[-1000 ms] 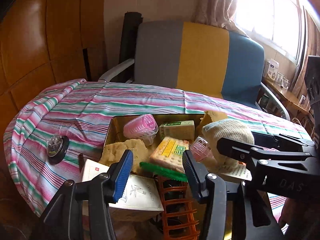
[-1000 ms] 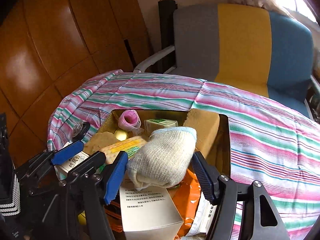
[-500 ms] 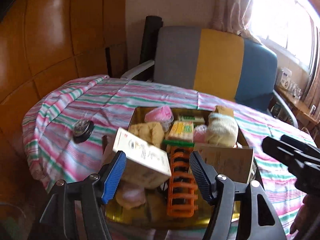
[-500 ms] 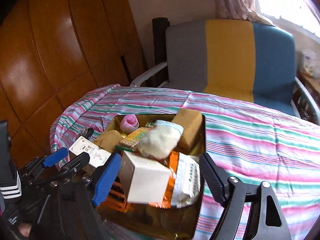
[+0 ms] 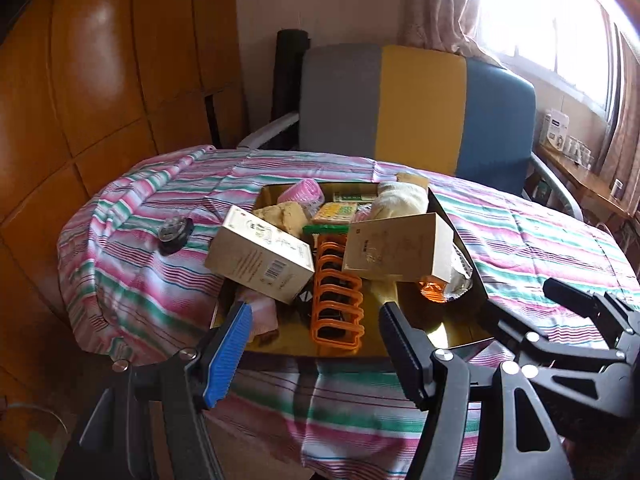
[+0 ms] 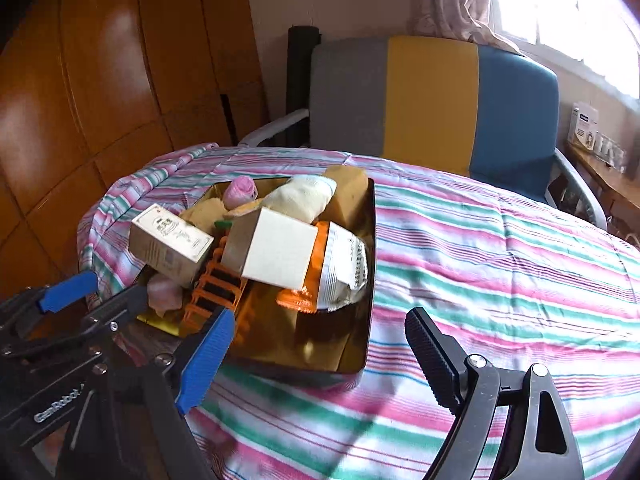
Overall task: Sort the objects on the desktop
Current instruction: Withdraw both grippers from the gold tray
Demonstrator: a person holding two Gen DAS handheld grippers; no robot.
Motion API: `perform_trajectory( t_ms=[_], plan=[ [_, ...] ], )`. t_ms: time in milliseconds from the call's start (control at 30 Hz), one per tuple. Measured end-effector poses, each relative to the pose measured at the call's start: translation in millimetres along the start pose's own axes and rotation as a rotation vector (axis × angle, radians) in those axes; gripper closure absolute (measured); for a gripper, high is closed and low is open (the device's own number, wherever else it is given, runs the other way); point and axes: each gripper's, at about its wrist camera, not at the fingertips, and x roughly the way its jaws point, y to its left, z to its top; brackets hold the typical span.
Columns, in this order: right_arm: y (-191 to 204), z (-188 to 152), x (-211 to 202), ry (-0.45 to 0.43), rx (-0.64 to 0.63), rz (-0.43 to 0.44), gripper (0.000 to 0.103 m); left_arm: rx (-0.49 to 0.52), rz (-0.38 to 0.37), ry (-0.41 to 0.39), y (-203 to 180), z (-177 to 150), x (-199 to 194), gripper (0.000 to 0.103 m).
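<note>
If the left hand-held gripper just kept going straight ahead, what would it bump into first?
Probably the orange rack lying in the gold tray: it sits right between the open left hand-held gripper fingers, though depth is hard to judge.

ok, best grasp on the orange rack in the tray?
Take the orange rack at its near end, coming from the tray's open front with the left gripper. That end lies bare; its far end is wedged between the two tilted cartons. Pinch across the side rails.

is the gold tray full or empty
Full: the gold metal tray is heaped with a cream box, a white knitted cloth and an orange rack.
</note>
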Motion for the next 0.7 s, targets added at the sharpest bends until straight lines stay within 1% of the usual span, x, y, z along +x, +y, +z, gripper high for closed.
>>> perform_trajectory(
  t_ms=[67, 233, 367, 567, 700],
  plan=[
    [5.0, -4.0, -2.3, -0.002, -0.017, 0.005, 0.015, 0.004, 0.060, -0.005, -0.6, -2.0, -5.7, 0.036],
    [18.5, -9.1, -9.5, -0.021, -0.059, 0.016, 0.015, -0.035, 0.110, 0.012, 6.6, -4.6, -9.3, 0.037],
    [24.2, -11.5, -11.9, -0.024, -0.069, 0.026, 0.015, -0.041, 0.117, 0.039, 10.1, -7.0, -5.8, 0.037],
    [25.1, -12.0, -6.4, -0.002, -0.071, 0.020, 0.015, -0.049, 0.109, 0.078, 11.3, -9.8, 2.6, 0.038],
    [25.6, -11.7, -2.5, 0.007, -0.074, 0.012, 0.015, -0.047, 0.106, 0.076, 9.9, -12.0, 6.7, 0.043]
  ],
)
